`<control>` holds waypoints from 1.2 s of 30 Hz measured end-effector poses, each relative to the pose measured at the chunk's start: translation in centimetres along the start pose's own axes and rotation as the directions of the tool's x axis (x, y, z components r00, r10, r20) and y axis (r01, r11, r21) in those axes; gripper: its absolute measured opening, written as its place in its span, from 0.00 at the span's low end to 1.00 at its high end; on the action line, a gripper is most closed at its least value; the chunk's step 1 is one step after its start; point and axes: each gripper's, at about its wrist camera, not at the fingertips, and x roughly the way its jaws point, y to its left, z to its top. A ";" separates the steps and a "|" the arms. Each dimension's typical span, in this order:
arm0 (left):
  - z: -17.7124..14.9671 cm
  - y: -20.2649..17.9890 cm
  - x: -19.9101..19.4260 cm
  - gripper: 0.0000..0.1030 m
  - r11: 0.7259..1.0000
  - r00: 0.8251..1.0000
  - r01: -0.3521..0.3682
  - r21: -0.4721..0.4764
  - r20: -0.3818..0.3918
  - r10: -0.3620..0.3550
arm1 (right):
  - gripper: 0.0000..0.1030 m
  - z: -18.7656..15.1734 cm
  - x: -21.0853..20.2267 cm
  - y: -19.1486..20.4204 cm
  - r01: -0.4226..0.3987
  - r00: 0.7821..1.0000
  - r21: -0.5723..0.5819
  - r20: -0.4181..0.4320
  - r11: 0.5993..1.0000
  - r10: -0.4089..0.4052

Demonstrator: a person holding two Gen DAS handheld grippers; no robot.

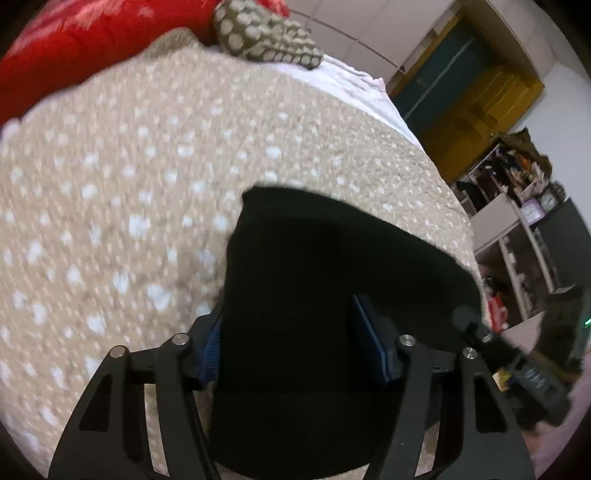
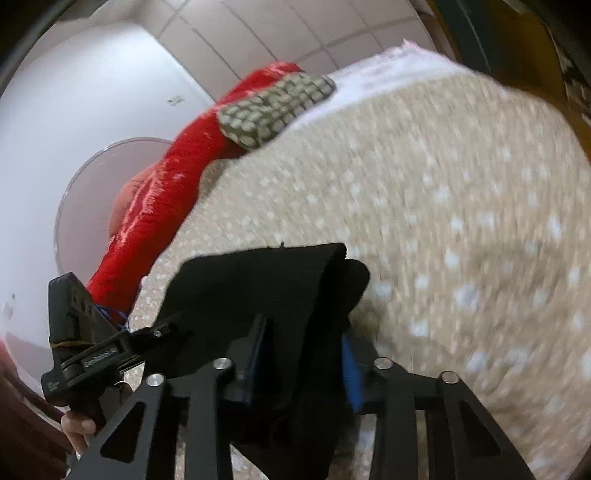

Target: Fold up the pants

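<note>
While both jaws pinch black pants [image 1: 314, 295], a hand [image 2: 79, 424] shows only rightward.

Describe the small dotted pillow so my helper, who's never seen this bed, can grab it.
Find the bed's beige white-flecked blanket. At its far end, against the red cushion, lies the pillow: olive-brown with rows of pale round dots, nothing else here patterned so.

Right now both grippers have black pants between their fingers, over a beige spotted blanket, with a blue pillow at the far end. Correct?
One error: the pillow is red, not blue; both wrist views show it. The rest holds: black pants sit in the left gripper and right gripper, over the beige spotted blanket.
</note>
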 end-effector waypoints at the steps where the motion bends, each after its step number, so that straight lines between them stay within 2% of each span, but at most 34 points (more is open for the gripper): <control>1: 0.5 -0.4 0.0 0.54 1.000 1.000 -0.008 0.017 0.008 0.008 | 0.31 0.6 -0.4 0.3 0.005 1.000 -0.018 0.017 1.000 -0.005; 4: 1.9 -1.2 0.2 0.54 0.999 0.999 -0.020 0.025 0.031 0.019 | 0.30 3.0 -0.7 1.0 0.039 0.997 -0.064 0.066 0.997 -0.035; 9: 3.8 -2.3 1.7 0.52 0.992 0.994 -0.089 0.086 0.077 0.082 | 0.30 5.4 0.9 0.1 0.096 0.991 -0.071 0.101 0.993 -0.089; 11: 4.0 -2.3 3.2 0.52 0.987 0.991 -0.129 0.091 0.051 0.125 | 0.34 5.6 3.2 -1.2 0.150 0.988 -0.072 0.051 0.986 -0.147; 13: 3.6 -2.0 3.5 0.52 0.991 0.995 -0.100 0.084 0.022 0.098 | 0.38 5.3 4.3 -2.3 0.220 0.975 -0.079 -0.008 0.972 -0.221; 15: 3.2 -2.3 3.0 0.52 0.987 0.992 -0.127 0.103 0.037 0.124 | 0.38 5.1 2.9 -2.4 0.226 0.974 -0.101 0.013 0.969 -0.226; 17: 2.8 -2.6 2.7 0.52 0.983 0.989 -0.146 0.112 0.046 0.141 | 0.39 5.2 1.2 -1.9 0.285 0.958 -0.122 0.048 0.951 -0.281; 18: 2.6 -2.9 2.6 0.52 0.981 0.988 -0.154 0.119 0.047 0.149 | 0.39 5.3 0.1 -1.4 0.289 0.957 -0.133 0.070 0.948 -0.282; 20: 2.2 -3.4 2.8 0.53 0.972 0.982 -0.187 0.141 0.061 0.180 | 0.39 5.4 -1.1 -0.2 0.237 0.971 -0.161 0.078 0.958 -0.227; 24: 2.0 -3.8 3.0 0.55 0.967 0.976 -0.214 0.140 0.073 0.205 | 0.39 4.8 -0.9 2.6 0.214 0.976 -0.236 0.075 0.948 -0.202; 26: 2.0 -4.0 3.1 0.55 0.964 0.974 -0.224 0.147 0.074 0.215 | 0.39 4.6 0.0 3.4 0.233 0.972 -0.266 0.058 0.936 -0.226; 28: 2.0 -4.1 3.1 0.55 0.962 0.973 -0.227 0.151 0.076 0.218 | 0.39 4.0 1.2 3.7 0.288 0.957 -0.297 0.044 0.911 -0.288; 32: 1.9 -4.3 3.3 0.60 0.957 0.971 -0.236 0.166 0.080 0.226 | 0.40 1.6 2.8 2.0 0.339 0.933 -0.304 -0.016 0.890 -0.361; 34: 1.7 -4.6 3.3 0.60 0.950 0.966 -0.256 0.180 0.092 0.243 | 0.41 1.1 2.7 1.4 0.333 0.940 -0.289 0.023 0.898 -0.341; 36: 1.6 -4.9 3.2 0.60 0.942 0.960 -0.275 0.195 0.102 0.259 | 0.41 1.2 2.5 1.0 0.321 0.944 -0.271 0.020 0.907 -0.328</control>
